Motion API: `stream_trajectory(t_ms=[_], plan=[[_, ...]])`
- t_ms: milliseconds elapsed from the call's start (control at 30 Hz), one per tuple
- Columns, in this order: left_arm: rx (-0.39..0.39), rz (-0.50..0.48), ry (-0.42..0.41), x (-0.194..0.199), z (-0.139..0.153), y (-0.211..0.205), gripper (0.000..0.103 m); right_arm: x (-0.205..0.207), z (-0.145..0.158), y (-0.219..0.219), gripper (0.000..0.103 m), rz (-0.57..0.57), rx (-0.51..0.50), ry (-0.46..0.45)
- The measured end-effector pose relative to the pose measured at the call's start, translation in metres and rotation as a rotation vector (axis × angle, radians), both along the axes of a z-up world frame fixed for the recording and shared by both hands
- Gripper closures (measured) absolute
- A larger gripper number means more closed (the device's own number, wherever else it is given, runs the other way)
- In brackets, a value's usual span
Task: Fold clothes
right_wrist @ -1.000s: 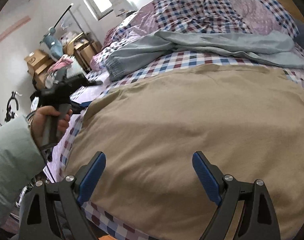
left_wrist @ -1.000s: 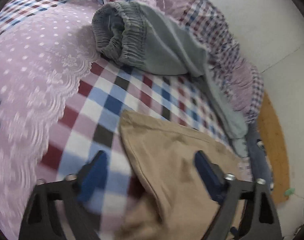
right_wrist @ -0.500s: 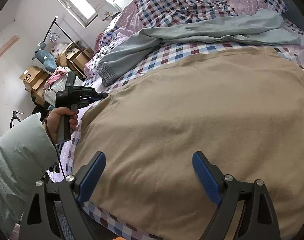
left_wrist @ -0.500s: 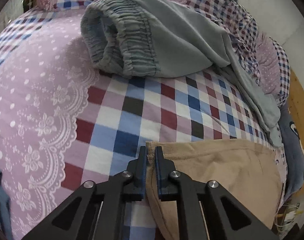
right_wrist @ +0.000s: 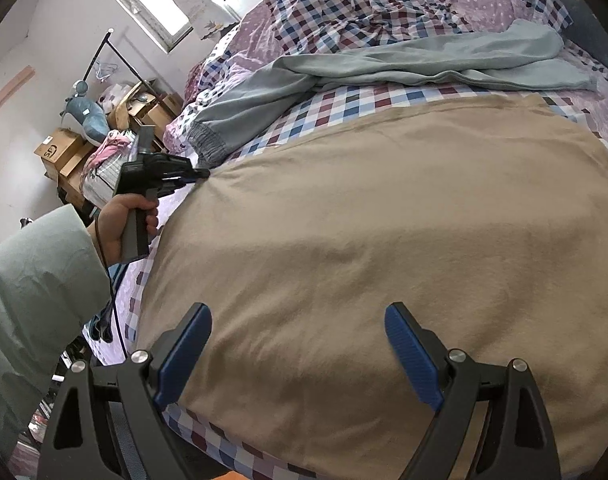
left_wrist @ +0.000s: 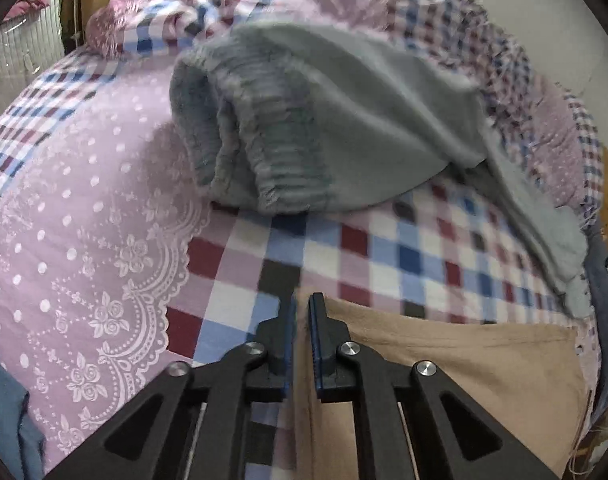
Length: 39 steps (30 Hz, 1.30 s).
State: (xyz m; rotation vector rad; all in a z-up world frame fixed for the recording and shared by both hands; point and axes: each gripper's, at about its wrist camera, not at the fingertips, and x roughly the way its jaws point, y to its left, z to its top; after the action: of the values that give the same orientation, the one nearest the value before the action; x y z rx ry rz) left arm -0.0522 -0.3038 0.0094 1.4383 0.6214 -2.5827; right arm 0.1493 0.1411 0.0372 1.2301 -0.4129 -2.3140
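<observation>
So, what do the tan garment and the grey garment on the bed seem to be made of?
The tan garment looks like a soft matte knit, perhaps cotton jersey: it drapes smoothly, with shallow creases and no sheen. The grey garment looks thicker, probably fleecy sweatshirt fabric: a slightly fuzzy surface and a gathered elastic band at its opening. The exact fibres cannot be told.
</observation>
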Motion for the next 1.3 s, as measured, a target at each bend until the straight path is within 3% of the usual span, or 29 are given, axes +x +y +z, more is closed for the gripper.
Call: stream_trajectory(t_ms=[67,133,167,233,300,667,900,1300], plan=[[0.009,0.013,-0.007,0.001,-0.001,-0.003,0.086,0.002,0.000,-0.001,0.012,0.001,0.013,0.006],[0.018,0.025,-0.014,0.003,-0.003,-0.006,0.061,0.003,0.001,-0.002,0.012,0.002,0.020,0.011],[0.022,0.032,-0.017,0.004,-0.004,-0.008,0.054,0.003,0.001,-0.003,0.012,0.002,0.021,0.012],[0.071,0.048,0.003,0.024,-0.001,-0.009,0.027,0.004,0.002,-0.005,0.012,0.004,0.024,0.020],[0.129,0.064,0.029,0.049,0.002,-0.010,0.018,0.006,0.004,-0.007,0.012,0.007,0.028,0.031],[0.436,0.151,0.169,0.190,0.016,-0.010,0.017,0.019,0.011,-0.019,0.012,0.016,0.050,0.097],[0.504,0.202,0.147,0.263,-0.009,0.017,0.017,0.028,0.012,-0.021,0.012,0.018,0.010,0.114],[0.781,0.337,0.180,0.324,-0.072,0.043,0.017,0.048,0.010,-0.052,0.012,0.122,0.091,0.209]])
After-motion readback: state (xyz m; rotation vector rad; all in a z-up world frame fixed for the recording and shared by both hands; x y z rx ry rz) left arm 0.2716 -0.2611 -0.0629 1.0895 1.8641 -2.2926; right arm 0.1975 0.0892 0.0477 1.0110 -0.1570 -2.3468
